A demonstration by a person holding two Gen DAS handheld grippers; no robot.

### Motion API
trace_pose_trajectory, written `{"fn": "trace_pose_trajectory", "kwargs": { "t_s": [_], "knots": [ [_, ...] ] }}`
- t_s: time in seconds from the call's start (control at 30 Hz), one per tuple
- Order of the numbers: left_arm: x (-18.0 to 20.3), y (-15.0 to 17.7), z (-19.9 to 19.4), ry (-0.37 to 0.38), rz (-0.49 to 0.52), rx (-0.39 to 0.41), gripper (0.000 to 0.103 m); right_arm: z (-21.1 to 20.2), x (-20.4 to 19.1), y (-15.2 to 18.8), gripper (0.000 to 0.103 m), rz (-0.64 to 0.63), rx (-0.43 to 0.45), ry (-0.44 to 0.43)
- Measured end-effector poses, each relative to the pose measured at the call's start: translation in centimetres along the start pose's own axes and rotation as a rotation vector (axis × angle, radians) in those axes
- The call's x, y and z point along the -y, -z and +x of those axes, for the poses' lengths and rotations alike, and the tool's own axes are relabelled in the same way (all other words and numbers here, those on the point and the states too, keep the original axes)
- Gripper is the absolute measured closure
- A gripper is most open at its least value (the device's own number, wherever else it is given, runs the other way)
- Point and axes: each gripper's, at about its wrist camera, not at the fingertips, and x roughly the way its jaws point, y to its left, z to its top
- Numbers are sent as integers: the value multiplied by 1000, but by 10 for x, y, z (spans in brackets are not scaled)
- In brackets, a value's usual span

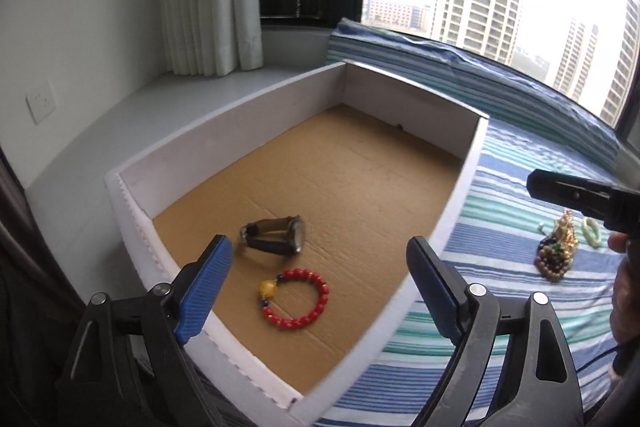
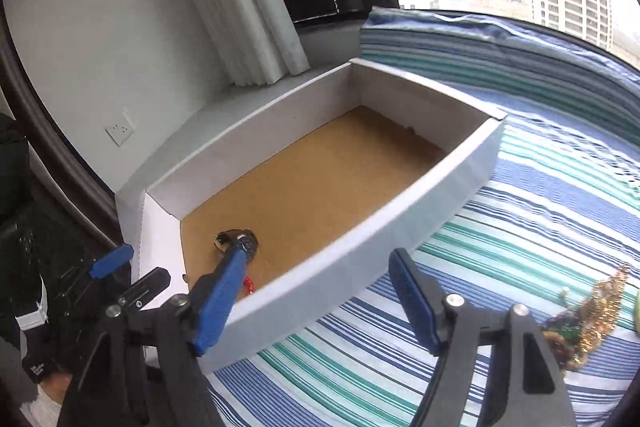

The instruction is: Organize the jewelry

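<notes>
Both tongs gape empty — right tongs (image 2: 312,301) should swing lower-right to the tangled gold-and-bead jewelry heap (image 2: 588,319), not the white cardboard box (image 2: 360,247); left tongs (image 1: 320,291) wait.

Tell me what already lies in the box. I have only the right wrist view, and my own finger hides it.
Observer: The left wrist view shows a brown-strap watch on the floor of the box.
Operator: Name the red thing beside it.
Observer: A red bead bracelet with one yellow bead, lying flat nearer the front wall, apart from the watch.
Operator: Report what sits past the gold pile.
Observer: A pale green bangle on the striped cloth, just right of the gold pile.
</notes>
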Motion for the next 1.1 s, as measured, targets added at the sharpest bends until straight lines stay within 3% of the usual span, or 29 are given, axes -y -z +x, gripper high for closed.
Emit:
{"fn": "trace_pose_trajectory", "kwargs": {
  "t_s": [0.17, 0.3, 0.53, 0.77, 1.1],
  "knots": [
    [49, 9, -16, 135, 24, 34, 4, -65, 21, 36, 24, -12, 92, 90],
    [88, 28, -23, 203, 41, 39, 4, -102, 45, 75, 24, 38, 105, 193],
    [141, 75, -43, 334, 132, -60, 4, -144, 72, 166, 24, 116, 83, 392],
    [170, 95, -80, 330, 254, -36, 2, -183, 80, 216, 24, 148, 90, 540],
    [170, 90, -68, 300, 244, -70, 2, -206, 78, 217, 24, 158, 142, 580]
  ]
}}
